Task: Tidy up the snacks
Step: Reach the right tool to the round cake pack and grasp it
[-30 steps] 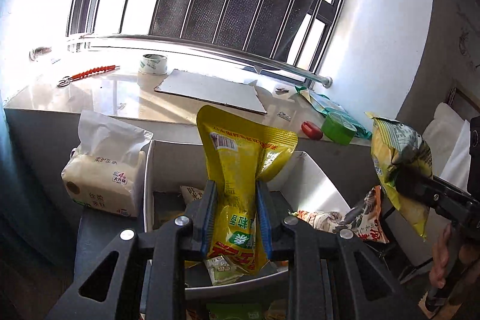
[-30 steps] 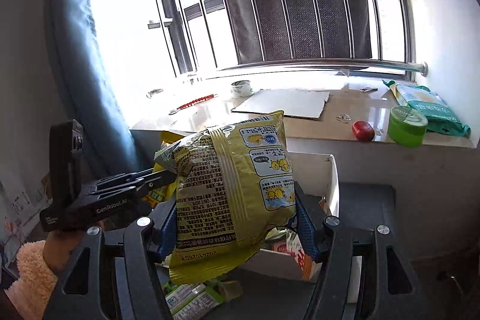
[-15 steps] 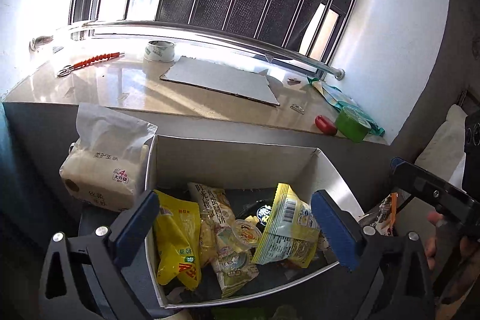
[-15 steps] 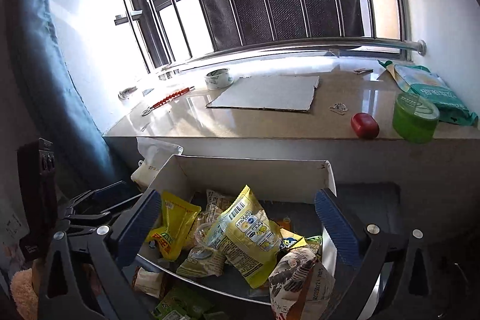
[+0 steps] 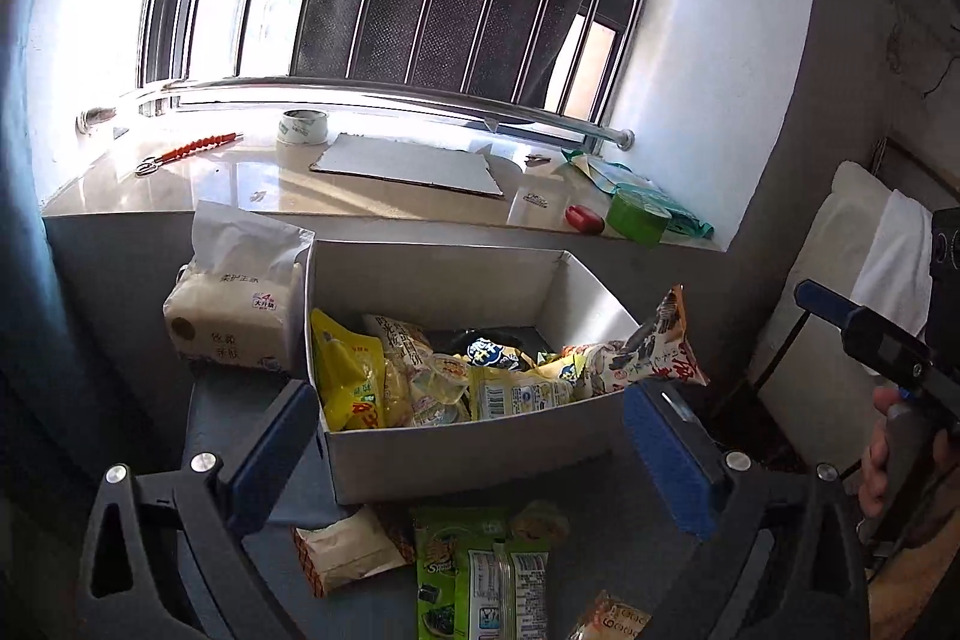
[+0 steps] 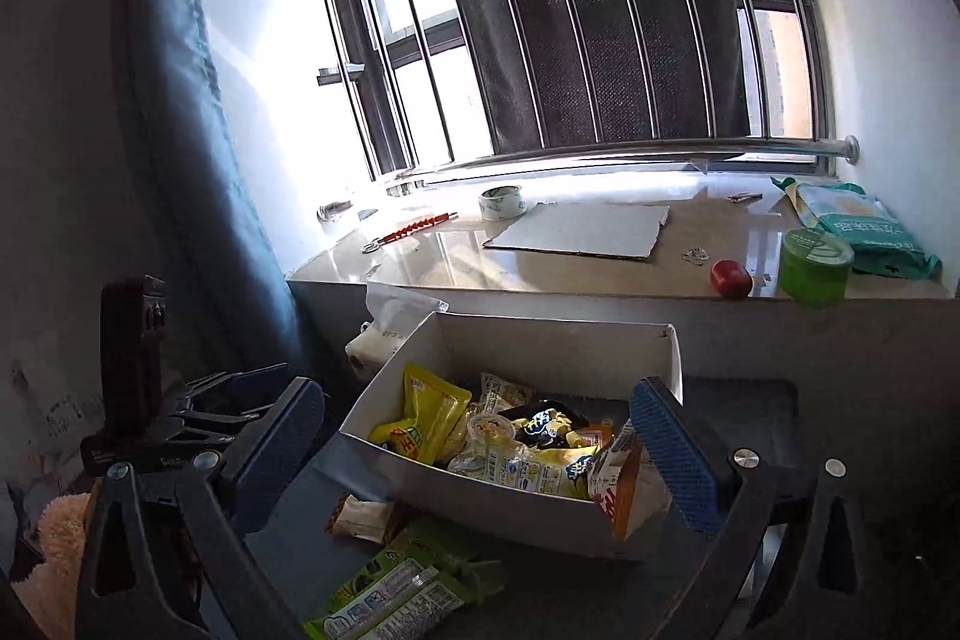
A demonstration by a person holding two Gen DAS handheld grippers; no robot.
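A white cardboard box (image 5: 456,451) of snacks sits on a dark bench (image 5: 240,412) below a sunlit windowsill (image 5: 180,184), its long axis running left to right across the left wrist view and its open top facing up. Inside, a yellow pouch (image 5: 345,379) leans upright against the left wall, while a yellow barcode packet (image 5: 519,391) lies flat, its length along the box. A red-and-white patterned bag (image 5: 651,352) rests on the right end, tilted so its crimped top points up and out over the rim. Both tools hang empty in front of the box: the left gripper (image 5: 471,451) is spread wide, and the right gripper (image 6: 480,451) is likewise spread wide. On the bench just in front of the box lie green snack packets (image 5: 486,574), their length pointing toward the camera, and a pale wrapped snack (image 5: 351,556) beside them. A tissue pack (image 5: 231,310) stands touching the box's left wall.
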